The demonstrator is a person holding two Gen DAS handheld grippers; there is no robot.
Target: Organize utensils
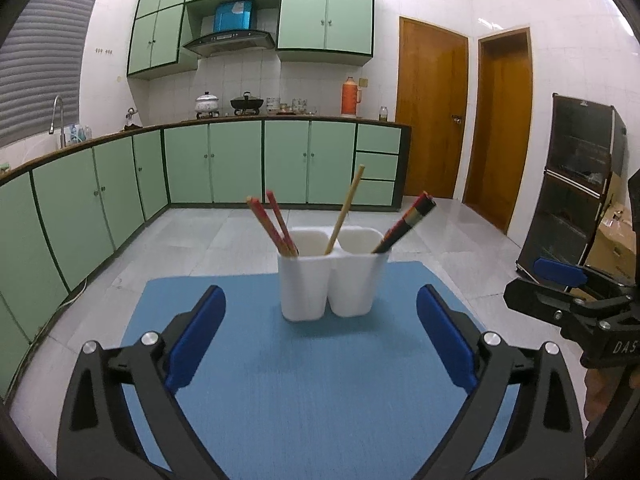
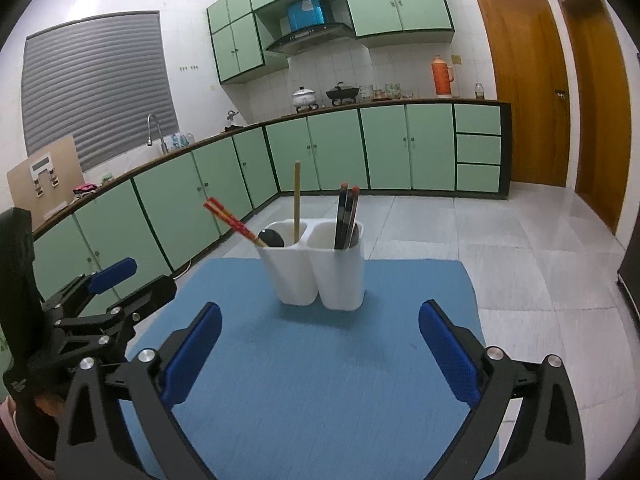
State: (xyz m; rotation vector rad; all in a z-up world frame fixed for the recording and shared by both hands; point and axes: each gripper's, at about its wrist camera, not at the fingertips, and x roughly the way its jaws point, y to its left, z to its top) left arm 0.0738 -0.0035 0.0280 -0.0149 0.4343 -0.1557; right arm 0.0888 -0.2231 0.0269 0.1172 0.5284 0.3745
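A white two-compartment utensil holder [image 1: 332, 284] [image 2: 320, 276] stands upright at the far middle of a blue mat [image 1: 280, 384] [image 2: 320, 384]. Its left compartment holds red chopsticks [image 1: 272, 220] [image 2: 230, 220], one pale wooden chopstick [image 1: 346, 208] [image 2: 297, 200] and a black spoon head [image 2: 271, 238]. Dark patterned chopsticks [image 1: 404, 224] [image 2: 346, 216] lean in the right compartment. My left gripper [image 1: 320, 296] [image 2: 136, 284] is open and empty, short of the holder. My right gripper [image 2: 320, 312] [image 1: 540, 284] is also open and empty, beside the left one.
The mat lies on a white table with floor tiles beyond. Green base cabinets [image 1: 240, 160] and a counter with pots run along the far wall and left. Wooden doors [image 1: 432, 108] are at the right, with a dark glass-fronted cabinet [image 1: 576, 184] and cardboard boxes [image 1: 616, 240].
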